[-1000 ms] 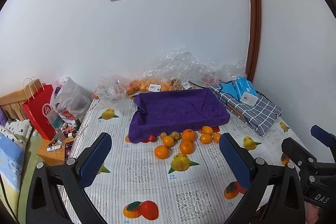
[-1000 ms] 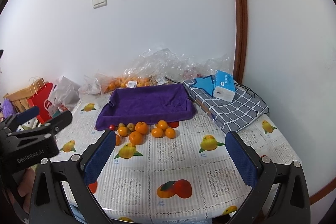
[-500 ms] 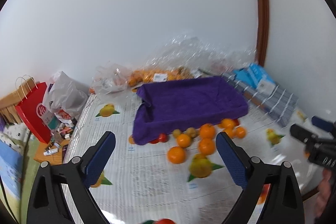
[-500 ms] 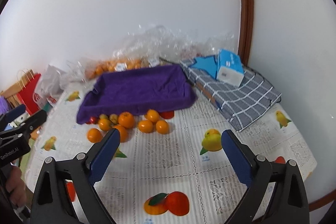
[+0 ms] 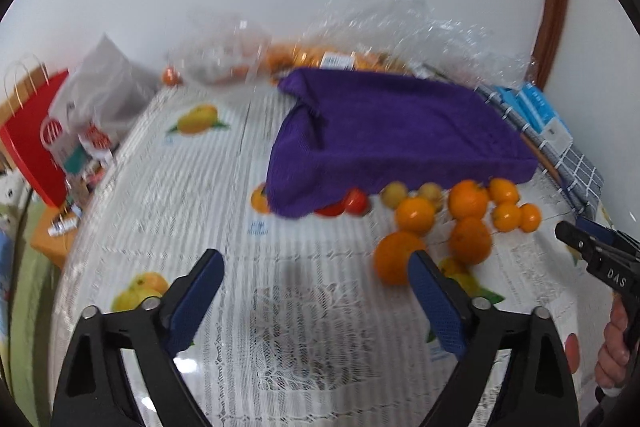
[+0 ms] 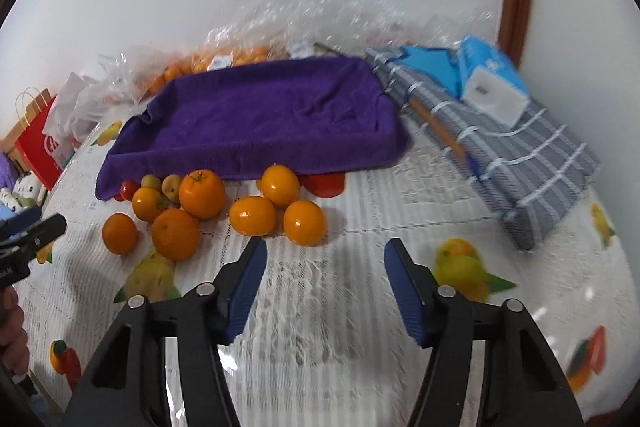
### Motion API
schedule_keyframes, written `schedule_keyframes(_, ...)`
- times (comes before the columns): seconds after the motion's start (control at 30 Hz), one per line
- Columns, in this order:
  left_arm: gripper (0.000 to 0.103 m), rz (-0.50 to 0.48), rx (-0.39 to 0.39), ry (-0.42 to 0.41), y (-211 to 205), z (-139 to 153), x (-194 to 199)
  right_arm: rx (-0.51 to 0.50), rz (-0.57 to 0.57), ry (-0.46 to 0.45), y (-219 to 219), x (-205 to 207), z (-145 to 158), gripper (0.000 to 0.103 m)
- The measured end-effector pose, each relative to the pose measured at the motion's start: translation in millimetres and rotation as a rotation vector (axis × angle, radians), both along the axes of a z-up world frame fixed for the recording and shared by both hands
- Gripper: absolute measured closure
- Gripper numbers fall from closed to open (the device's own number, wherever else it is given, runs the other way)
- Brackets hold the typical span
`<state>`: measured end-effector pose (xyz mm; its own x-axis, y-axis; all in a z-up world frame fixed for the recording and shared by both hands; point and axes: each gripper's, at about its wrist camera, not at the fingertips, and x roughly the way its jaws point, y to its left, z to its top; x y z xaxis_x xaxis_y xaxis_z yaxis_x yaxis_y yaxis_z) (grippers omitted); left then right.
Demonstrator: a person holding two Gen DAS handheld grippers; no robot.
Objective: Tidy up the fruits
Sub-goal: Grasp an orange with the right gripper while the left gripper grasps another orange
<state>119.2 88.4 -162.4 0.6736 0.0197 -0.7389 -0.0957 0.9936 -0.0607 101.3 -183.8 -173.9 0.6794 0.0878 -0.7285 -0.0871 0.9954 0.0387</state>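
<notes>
Both grippers have dropped closer to the table since a second ago, so the oranges [image 6: 202, 195] now loom larger. The fruit lies in a loose cluster on the tablecloth [image 6: 348, 311], touching or just beside the near edge of the purple towel [image 6: 260, 115]; two tomatoes [image 6: 324, 183] peek from under that edge. The right gripper [image 6: 325, 267] hovers just short of the nearest oranges, fingers spread with nothing between them. The left gripper [image 5: 314, 281] is likewise spread and empty, its right fingertip overlapping the nearest orange [image 5: 396, 257] in view. Bare cloth stretches between the fruit and the table's near edge. A checked bundle [image 6: 520, 155] sits near the right edge, plastic bags [image 6: 320, 11] along the far edge.
</notes>
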Motion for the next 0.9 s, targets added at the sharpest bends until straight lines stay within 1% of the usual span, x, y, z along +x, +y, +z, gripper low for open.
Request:
schedule_keyframes(0.03,0.019,0.000,-0.007,0.011,2.1,-5.0,2.3,0.006,0.008,0.001,0.5,3.4,-2.8,0.044)
schedule_keyframes(0.17,0.021,-0.008,0.001,0.039,3.5,-17.7,10.1,-0.001,0.052,0.026,8.3,20.6,-18.0,0.052)
schedule_keyframes(0.2,0.022,-0.015,0.002,0.044,3.3,-19.8,11.7,-0.008,0.057,0.039,9.2,24.1,-22.3,0.057)
schedule_keyframes(0.27,0.030,-0.041,-0.011,0.062,2.1,-23.9,13.5,-0.010,0.064,0.062,9.1,29.4,-30.3,0.065)
schedule_keyframes(0.33,0.031,-0.054,-0.043,0.073,1.9,-26.8,15.7,-0.002,0.068,0.076,8.3,34.1,-37.8,0.066)
schedule_keyframes(0.37,0.031,-0.060,-0.064,0.071,1.6,-27.7,15.9,-0.002,0.069,0.064,8.3,34.5,-38.4,0.066)
schedule_keyframes(0.47,0.031,-0.115,-0.108,0.059,-5.5,-27.6,16.4,-0.006,0.075,0.054,8.7,38.0,-39.5,0.066)
schedule_keyframes(0.57,0.031,-0.147,-0.110,0.054,-15.4,-27.6,20.0,-0.009,0.078,0.046,8.8,43.0,-41.3,0.066)
schedule_keyframes(0.6,0.031,-0.157,-0.108,0.056,-19.1,-28.5,22.3,-0.007,0.081,0.041,8.4,43.5,-41.4,0.068)
schedule_keyframes(0.67,0.031,-0.179,-0.116,0.056,-24.8,-29.4,26.5,0.006,0.079,0.040,5.1,46.1,-41.1,0.071)
schedule_keyframes(0.73,0.032,-0.193,-0.108,0.059,-30.8,-30.6,30.3,0.036,0.080,0.041,1.1,46.1,-40.6,0.071)
schedule_keyframes(0.8,0.036,-0.208,-0.112,0.050,-35.9,-31.5,32.2,0.047,0.078,0.040,-0.6,46.0,-40.1,0.071)
schedule_keyframes(0.87,0.044,-0.212,-0.116,0.058,-38.3,-35.0,34.9,0.042,0.080,0.038,-0.9,44.2,-39.9,0.071)
schedule_keyframes(0.9,0.051,-0.208,-0.118,0.063,-39.4,-38.0,35.7,0.041,0.082,0.037,-0.8,42.3,-39.7,0.071)
